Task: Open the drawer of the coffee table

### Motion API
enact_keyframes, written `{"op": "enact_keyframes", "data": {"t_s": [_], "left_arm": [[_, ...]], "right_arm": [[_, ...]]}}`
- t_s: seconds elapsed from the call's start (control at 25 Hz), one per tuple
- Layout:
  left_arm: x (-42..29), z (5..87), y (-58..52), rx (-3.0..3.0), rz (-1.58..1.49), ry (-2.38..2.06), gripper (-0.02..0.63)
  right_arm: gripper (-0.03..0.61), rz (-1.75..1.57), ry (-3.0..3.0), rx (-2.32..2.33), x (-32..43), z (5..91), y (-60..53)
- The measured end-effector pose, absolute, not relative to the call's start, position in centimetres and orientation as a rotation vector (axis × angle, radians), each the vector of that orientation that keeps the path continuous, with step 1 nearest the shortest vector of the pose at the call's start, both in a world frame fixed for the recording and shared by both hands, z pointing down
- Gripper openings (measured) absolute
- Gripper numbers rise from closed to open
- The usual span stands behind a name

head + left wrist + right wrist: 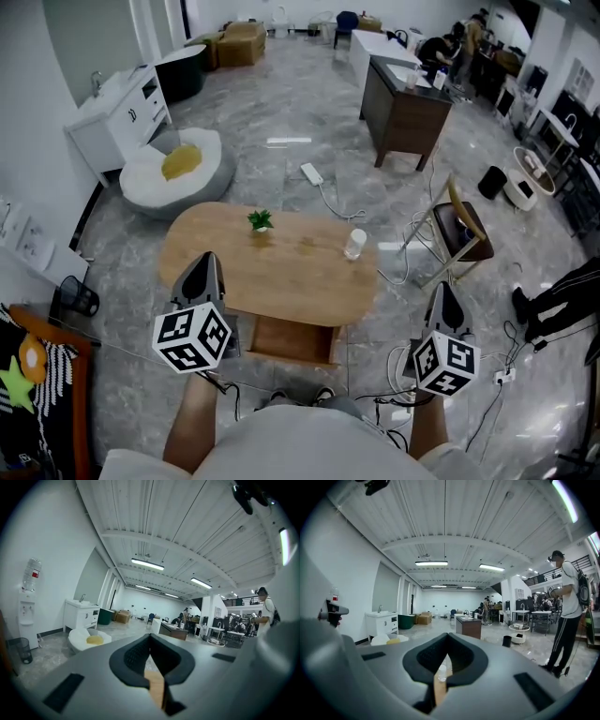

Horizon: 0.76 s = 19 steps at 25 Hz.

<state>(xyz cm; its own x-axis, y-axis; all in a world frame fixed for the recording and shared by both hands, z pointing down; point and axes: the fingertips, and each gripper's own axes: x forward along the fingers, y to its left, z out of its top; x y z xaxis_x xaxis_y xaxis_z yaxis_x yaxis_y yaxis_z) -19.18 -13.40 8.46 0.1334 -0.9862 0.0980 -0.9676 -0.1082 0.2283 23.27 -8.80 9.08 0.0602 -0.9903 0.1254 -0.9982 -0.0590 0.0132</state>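
The coffee table (281, 277) has an oval wooden top. Its drawer (292, 339) stands pulled out on the near side, its wooden inside showing under the table's edge. My left gripper (208, 258) hovers over the table's near left edge, jaws together and holding nothing. My right gripper (444, 287) hangs off the table's right end over the floor, also shut and empty. In the left gripper view the left gripper (150, 637) shows only a sliver of table wood behind its closed jaws. In the right gripper view the right gripper (447, 637) frames a clear cup (442, 672).
A small potted plant (260, 221) and the clear cup (355, 243) stand on the tabletop. A wooden chair (459, 230) and floor cables lie to the right. A white seat with a yellow cushion (178, 169) sits beyond the table. A person's legs (553, 300) are at far right.
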Motion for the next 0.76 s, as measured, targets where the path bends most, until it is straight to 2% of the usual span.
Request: {"op": "enact_keyframes", "data": {"t_s": [0.44,0.76], "left_arm": [[-17.8,9.1,-13.7,2.164,-0.094,-1.910,-0.008],[-16.9,10.1,-13.4,2.167,-0.079,-1.899,-0.008]], "right_arm": [[0.000,0.152,-2.028,2.255,26.6,9.5,-7.9],[0.000,0.151,-2.044,2.217,26.1,10.4,-7.7]]}}
